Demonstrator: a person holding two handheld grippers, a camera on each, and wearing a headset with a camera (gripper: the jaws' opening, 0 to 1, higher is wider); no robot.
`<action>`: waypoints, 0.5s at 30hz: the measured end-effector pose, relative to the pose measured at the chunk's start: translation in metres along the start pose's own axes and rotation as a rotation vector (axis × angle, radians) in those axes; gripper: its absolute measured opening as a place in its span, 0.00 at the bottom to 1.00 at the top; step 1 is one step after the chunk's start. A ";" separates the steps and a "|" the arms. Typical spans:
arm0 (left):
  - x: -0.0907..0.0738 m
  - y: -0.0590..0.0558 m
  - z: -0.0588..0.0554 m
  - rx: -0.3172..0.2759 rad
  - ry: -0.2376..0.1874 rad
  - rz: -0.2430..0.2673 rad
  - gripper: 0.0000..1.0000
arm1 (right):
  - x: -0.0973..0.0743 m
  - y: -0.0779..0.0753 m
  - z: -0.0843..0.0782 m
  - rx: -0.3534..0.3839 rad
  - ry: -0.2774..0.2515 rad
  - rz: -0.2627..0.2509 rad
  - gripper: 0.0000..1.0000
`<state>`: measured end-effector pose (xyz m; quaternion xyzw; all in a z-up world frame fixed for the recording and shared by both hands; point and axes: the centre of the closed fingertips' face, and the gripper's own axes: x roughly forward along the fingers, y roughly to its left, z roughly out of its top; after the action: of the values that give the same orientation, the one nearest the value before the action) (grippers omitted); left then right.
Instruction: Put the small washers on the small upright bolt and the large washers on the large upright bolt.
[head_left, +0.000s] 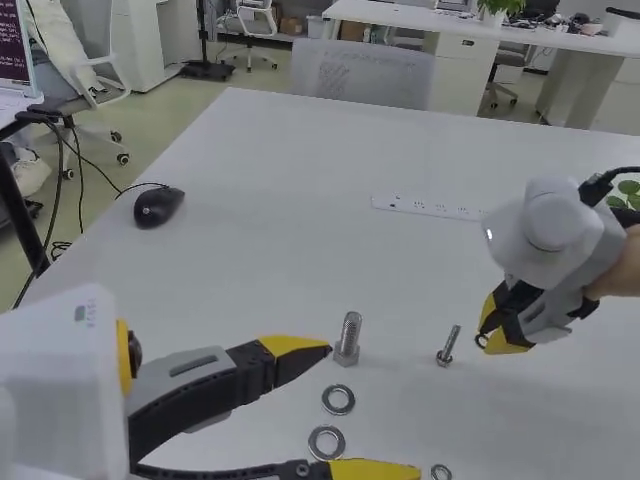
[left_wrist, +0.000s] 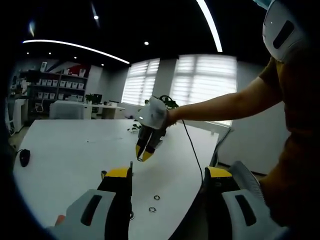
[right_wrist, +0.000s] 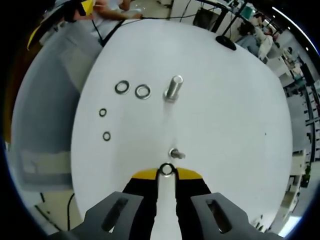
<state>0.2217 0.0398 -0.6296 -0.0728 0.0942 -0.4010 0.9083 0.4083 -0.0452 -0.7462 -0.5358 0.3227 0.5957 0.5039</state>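
On the left part of the white workbench (head_left: 300, 180), in the head view, a black computer mouse (head_left: 158, 206) lies well apart from the work. Nearer the front edge, the left gripper (head_left: 370, 408) reaches in from the lower left. Its yellow-tipped jaws are spread wide and hold nothing. The large bolt (head_left: 348, 338) stands upright on its head, just beside the tip of the upper jaw. In front of that bolt, two large washers (head_left: 338, 400) lie flat on the table between the spread jaws. One is near the bolt and the other (head_left: 327, 441) is closer to the table edge.

To the right, the small bolt (head_left: 448, 345) also stands on its head, leaning slightly. In the right gripper view, two loose small washers (right_wrist: 102, 112) lie flat near the table edge, beside the large ones.

Just to the right of the small bolt, the right gripper (head_left: 495, 335) points down at the table. Its jaws are closed on a small washer (right_wrist: 167, 170), held on edge at the very tips. That washer is just beside the small bolt and not on it. Beyond the right gripper, a white power strip (head_left: 430, 207) lies flat on the table.
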 end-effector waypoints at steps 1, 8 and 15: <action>0.000 0.000 0.000 0.000 0.002 0.000 0.58 | 0.000 -0.002 0.002 -0.002 -0.001 -0.003 0.12; 0.000 0.005 -0.002 0.000 0.015 0.000 0.58 | 0.004 -0.013 0.010 -0.014 0.000 -0.011 0.12; -0.002 0.012 -0.006 0.004 0.029 0.008 0.58 | 0.012 -0.017 0.011 -0.016 0.011 0.003 0.12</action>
<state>0.2274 0.0486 -0.6371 -0.0649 0.1071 -0.3987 0.9085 0.4221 -0.0273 -0.7526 -0.5425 0.3214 0.5960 0.4971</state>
